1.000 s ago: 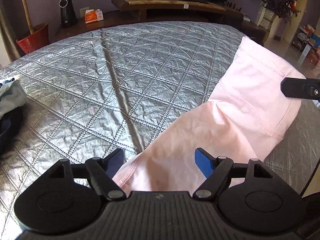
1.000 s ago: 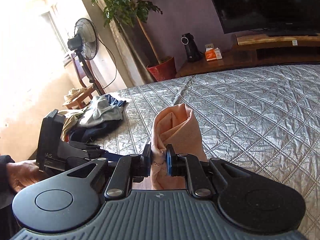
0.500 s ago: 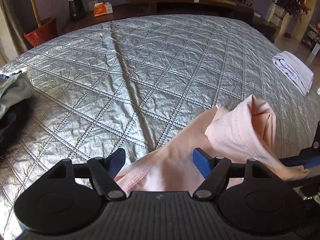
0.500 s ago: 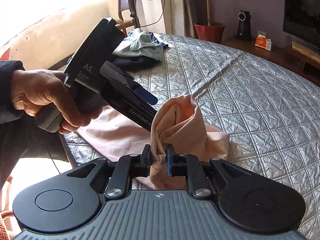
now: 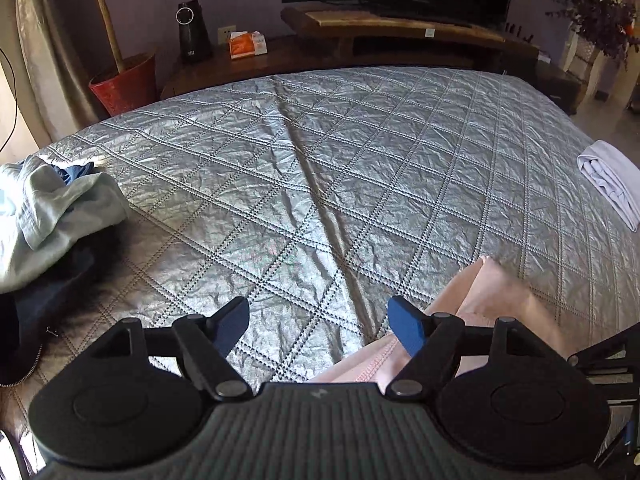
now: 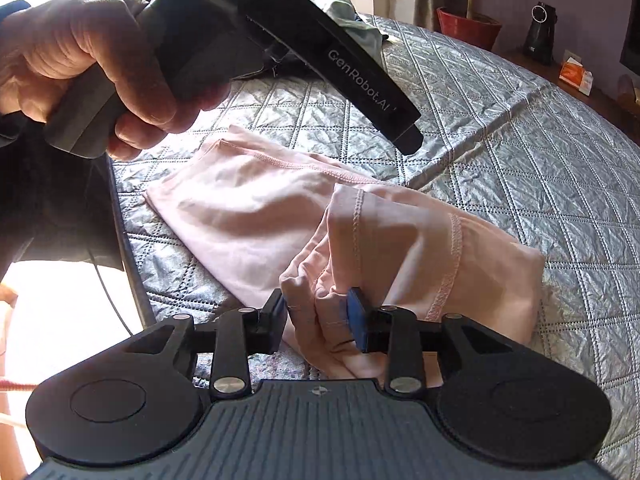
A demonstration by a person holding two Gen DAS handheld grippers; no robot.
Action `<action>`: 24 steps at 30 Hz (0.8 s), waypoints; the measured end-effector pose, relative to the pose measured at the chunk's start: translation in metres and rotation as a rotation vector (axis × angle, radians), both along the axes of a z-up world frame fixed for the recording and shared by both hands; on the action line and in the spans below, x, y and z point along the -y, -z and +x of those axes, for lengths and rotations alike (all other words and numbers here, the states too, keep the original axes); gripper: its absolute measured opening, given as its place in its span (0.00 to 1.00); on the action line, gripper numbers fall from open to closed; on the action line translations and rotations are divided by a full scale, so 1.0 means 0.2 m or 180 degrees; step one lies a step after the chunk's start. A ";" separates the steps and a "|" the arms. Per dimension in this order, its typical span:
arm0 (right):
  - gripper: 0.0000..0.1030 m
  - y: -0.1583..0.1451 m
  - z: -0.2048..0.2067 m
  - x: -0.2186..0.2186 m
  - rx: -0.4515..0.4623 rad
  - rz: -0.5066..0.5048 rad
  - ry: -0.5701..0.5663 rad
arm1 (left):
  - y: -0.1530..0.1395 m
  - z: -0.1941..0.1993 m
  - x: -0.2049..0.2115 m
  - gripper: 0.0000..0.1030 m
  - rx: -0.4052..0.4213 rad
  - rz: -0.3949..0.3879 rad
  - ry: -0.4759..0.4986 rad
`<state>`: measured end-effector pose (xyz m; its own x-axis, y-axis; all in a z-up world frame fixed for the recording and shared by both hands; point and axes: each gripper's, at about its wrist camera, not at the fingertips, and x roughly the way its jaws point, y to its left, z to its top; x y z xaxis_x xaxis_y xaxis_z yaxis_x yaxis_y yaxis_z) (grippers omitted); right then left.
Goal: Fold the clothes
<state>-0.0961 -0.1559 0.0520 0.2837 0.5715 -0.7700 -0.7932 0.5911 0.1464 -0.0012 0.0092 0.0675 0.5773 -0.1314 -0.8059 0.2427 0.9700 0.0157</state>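
Daylight enters from the left of both frames and blows out the lower left of the right wrist view. The silver quilted bedspread (image 5: 320, 184) shows crinkled sheen. The person's hand (image 6: 80, 60) is backlit. Fisheye distortion bows the edges. Focus is sharp, though the pale pink garment (image 5: 492, 300) is slightly blurred.

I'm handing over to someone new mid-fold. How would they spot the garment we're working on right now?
Start from the silver quilted bedspread that fills both views. On its near edge, between the opening right tongs, lies the pink garment, partly folded over itself. It is the only pink piece: the crumpled pale green and dark clothes are heaped at the left edge, and the folded white piece sits at the far right.
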 end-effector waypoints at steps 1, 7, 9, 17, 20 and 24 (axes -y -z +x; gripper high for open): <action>0.46 0.00 0.00 -0.01 -0.0040 0.0019 -0.0020 | 0.00 0.00 -0.01 0.71 0.0004 -0.0017 -0.0029; 0.53 -0.14 0.07 0.23 -0.0205 0.0840 0.0567 | -0.04 0.00 -0.10 0.71 0.0071 -0.0044 -0.0168; 0.53 -0.14 0.11 0.32 -0.0137 0.0906 0.0935 | -0.05 0.00 -0.10 0.71 0.0089 -0.0048 -0.0179; 0.33 0.07 0.11 -0.01 0.0175 -0.0426 0.0462 | -0.04 0.00 -0.09 0.71 0.0075 -0.0017 -0.0152; 0.45 0.07 0.04 -0.08 0.0336 -0.0570 0.0223 | -0.04 0.00 -0.10 0.71 0.0067 -0.0016 -0.0175; 0.51 -0.03 0.04 -0.03 0.0488 -0.0048 0.0541 | -0.05 0.00 -0.11 0.71 0.0090 -0.0029 -0.0195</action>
<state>-0.0878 -0.1505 0.0588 0.4894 0.4943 -0.7184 -0.6943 0.7193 0.0220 -0.0013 0.0316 0.0769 0.6068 -0.1025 -0.7882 0.1825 0.9831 0.0126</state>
